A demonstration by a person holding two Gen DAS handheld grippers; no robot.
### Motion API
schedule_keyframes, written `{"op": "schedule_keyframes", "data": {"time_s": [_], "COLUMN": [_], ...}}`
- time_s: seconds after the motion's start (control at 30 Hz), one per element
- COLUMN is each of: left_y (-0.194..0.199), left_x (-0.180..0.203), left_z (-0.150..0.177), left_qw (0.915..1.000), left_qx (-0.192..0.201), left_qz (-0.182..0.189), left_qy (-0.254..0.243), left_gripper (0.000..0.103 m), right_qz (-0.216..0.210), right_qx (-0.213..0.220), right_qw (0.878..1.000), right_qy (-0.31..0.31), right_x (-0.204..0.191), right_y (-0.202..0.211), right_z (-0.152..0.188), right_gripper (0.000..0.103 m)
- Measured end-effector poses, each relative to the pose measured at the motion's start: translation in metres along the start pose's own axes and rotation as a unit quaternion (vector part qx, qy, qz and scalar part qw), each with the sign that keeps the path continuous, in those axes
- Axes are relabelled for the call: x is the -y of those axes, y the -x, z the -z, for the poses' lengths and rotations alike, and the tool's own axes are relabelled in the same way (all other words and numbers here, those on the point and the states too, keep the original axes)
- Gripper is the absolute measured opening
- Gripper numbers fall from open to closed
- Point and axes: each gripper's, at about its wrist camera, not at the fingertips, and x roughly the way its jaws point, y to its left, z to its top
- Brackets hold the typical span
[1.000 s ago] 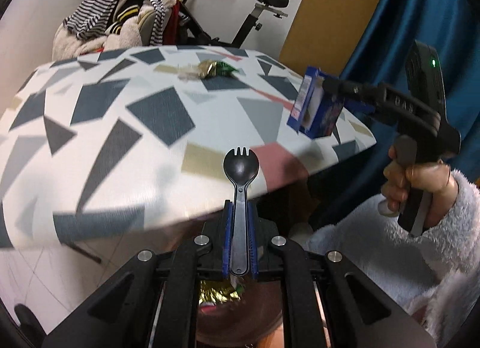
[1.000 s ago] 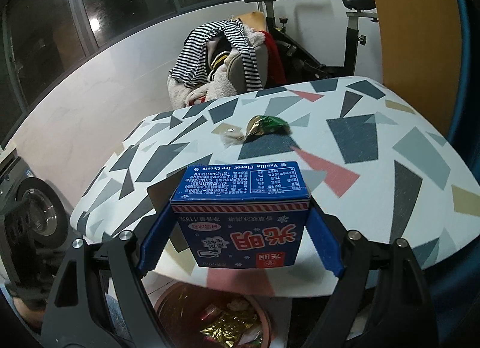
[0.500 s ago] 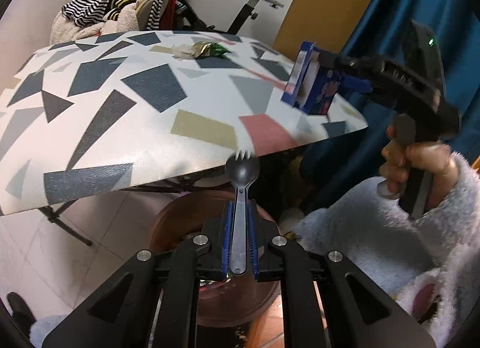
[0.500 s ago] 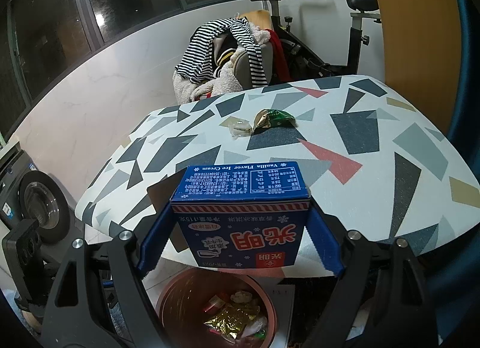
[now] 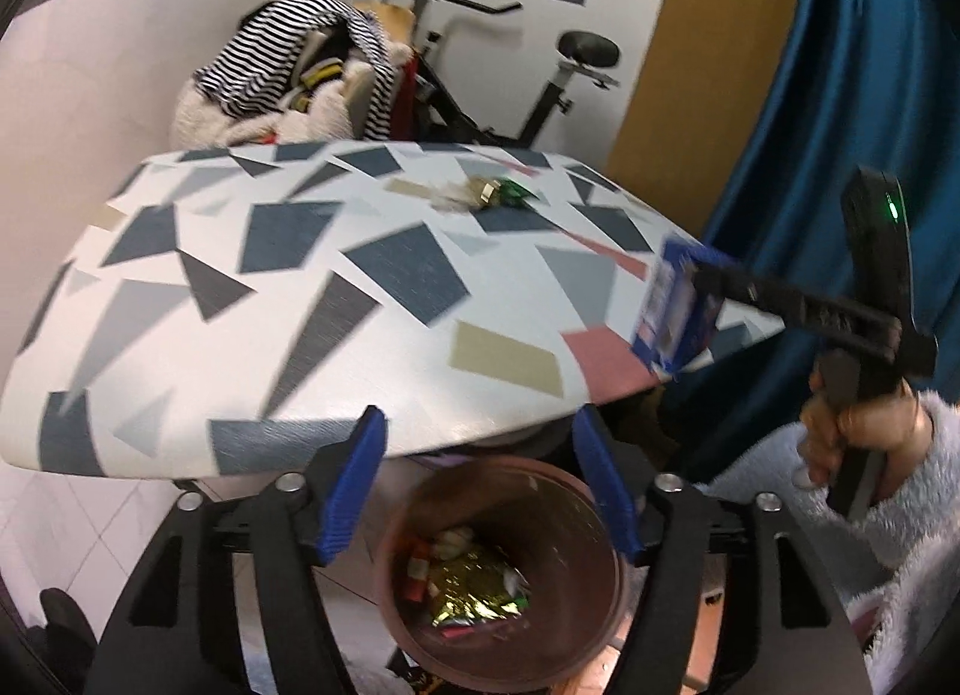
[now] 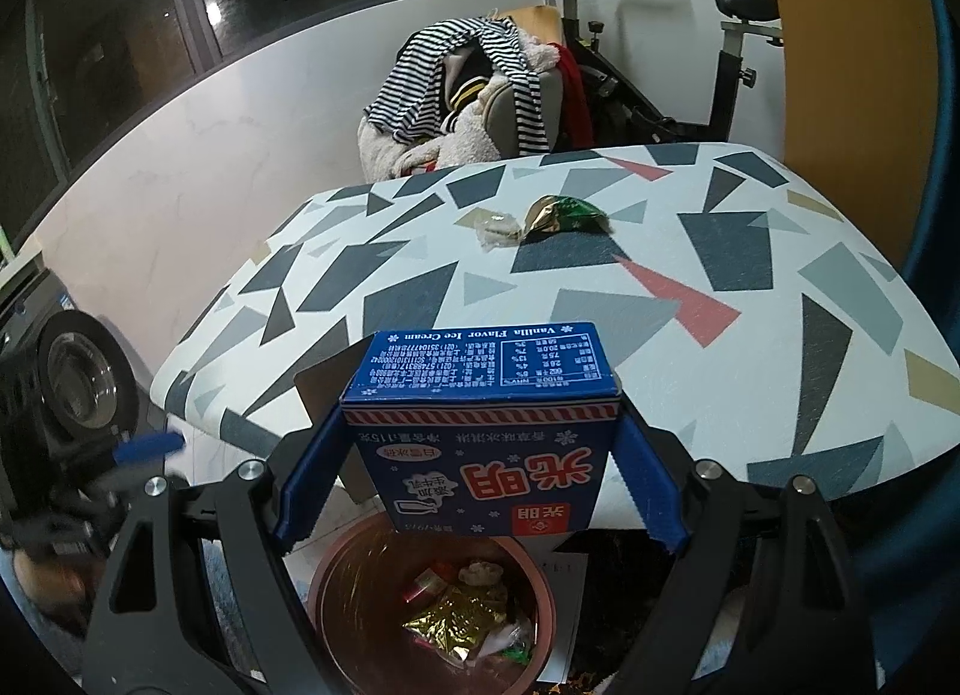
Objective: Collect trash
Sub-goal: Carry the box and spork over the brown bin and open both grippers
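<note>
My left gripper point(image 5: 480, 479) is open and empty above the brown trash bin point(image 5: 591, 623), which holds gold foil and other wrappers. My right gripper point(image 6: 480, 485) is shut on a blue ice cream box point(image 6: 480, 431) and holds it over the table's near edge, above the same bin point(image 6: 336, 593). The box also shows at the right in the left wrist view point(image 5: 675, 311). A green and gold wrapper point(image 6: 564, 215) and a clear crumpled wrapper point(image 6: 495, 227) lie on the patterned table point(image 6: 750, 335); the green one also shows in the left wrist view point(image 5: 501, 192).
A chair piled with striped clothes point(image 6: 468, 89) and an exercise bike point(image 6: 738, 35) stand behind the table. A blue curtain point(image 5: 840, 125) hangs at the right. A washing machine point(image 6: 72, 371) is at the left.
The left gripper has opened and the black spork it held is gone from it. The left gripper rose and tilted up over the bin. The right gripper still holds the box.
</note>
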Motion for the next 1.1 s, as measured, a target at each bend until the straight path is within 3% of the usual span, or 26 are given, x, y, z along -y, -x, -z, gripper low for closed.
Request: {"op": "schedule_keyframes", "data": {"time_s": [0.17,0.47,1.1], "left_y": [0.011,0.018,0.013], "left_x": [-0.012,-0.017,-0.021], "left_z": [-0.009,-0.012,-0.009], "left_qw": [0.9992,0.9976,0.9964], "left_qx": [0.022,0.032,0.032], "left_qz": [-0.030,-0.059,-0.075], "left_qy": [0.012,0.014,0.020], "left_gripper": [0.083,0.096,0.097], "right_qz": [-0.008,-0.022,-0.027], "right_qx": [-0.015,-0.050,-0.142], "right_qw": [1.000,0.998,0.988], "right_qy": [0.007,0.025,0.047], "right_x": [-0.008,-0.027,-0.046], "right_y": [-0.005,-0.019,-0.054], "right_z": [0.009,0.034,0.082], "right_gripper": [0.082,0.082,0.083]}}
